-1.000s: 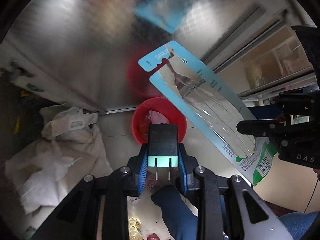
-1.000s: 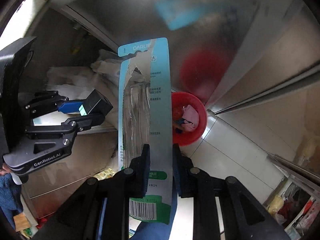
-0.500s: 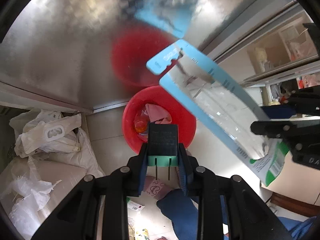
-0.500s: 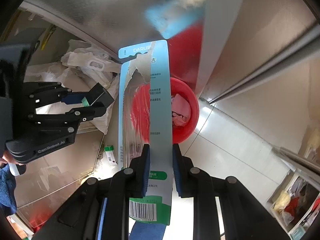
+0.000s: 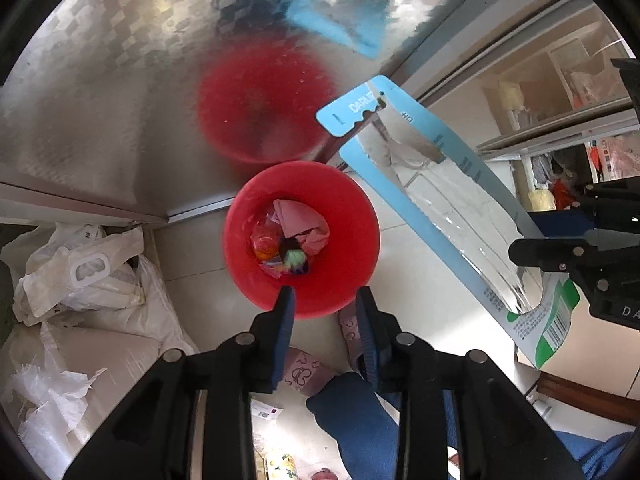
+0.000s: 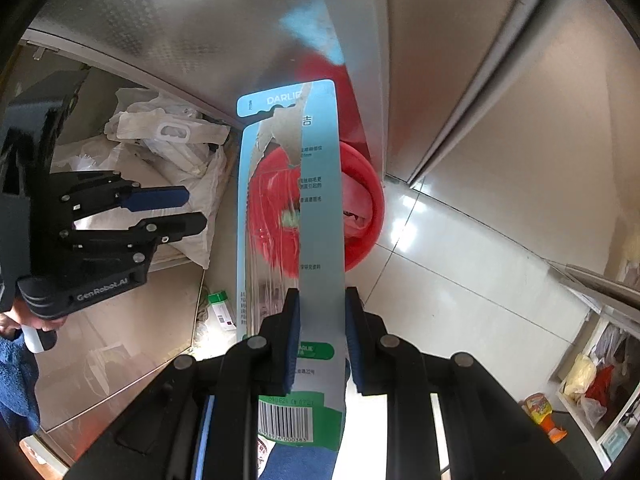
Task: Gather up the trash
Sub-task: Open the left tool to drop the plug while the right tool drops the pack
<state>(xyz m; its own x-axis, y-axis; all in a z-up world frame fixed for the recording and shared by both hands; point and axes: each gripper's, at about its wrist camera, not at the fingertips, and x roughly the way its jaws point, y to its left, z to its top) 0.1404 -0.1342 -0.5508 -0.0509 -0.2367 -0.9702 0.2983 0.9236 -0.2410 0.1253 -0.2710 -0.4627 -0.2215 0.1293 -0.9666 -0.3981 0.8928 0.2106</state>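
Observation:
A red bin [image 5: 352, 240] stands on the tiled floor against a metal cabinet, holding pink cloth and other scraps. A black charger with a mint-green face [image 5: 295, 258] lies among them. My left gripper [image 5: 325, 300] hangs just above the bin's near rim; its jaws are opening and nothing is between them. My right gripper [image 6: 322, 312] is shut on a long blue toothbrush blister pack [image 6: 320, 220], torn open and empty, which stands over the bin [image 6: 372, 200]. In the left wrist view the pack [image 5: 440, 200] slants to the right of the bin.
White sacks and plastic bags [image 5: 80, 280] are piled left of the bin. The patterned metal cabinet door [image 5: 120, 80] rises behind it. Shelves [image 5: 560, 100] are at the right. A person's pink slipper [image 5: 304, 372] is under the left gripper. A small box [image 6: 222, 312] lies on the floor.
The charger has left the left gripper's jaws and now lies in the bin. Both grippers have sunk closer to the bin. The right gripper still holds the pack.

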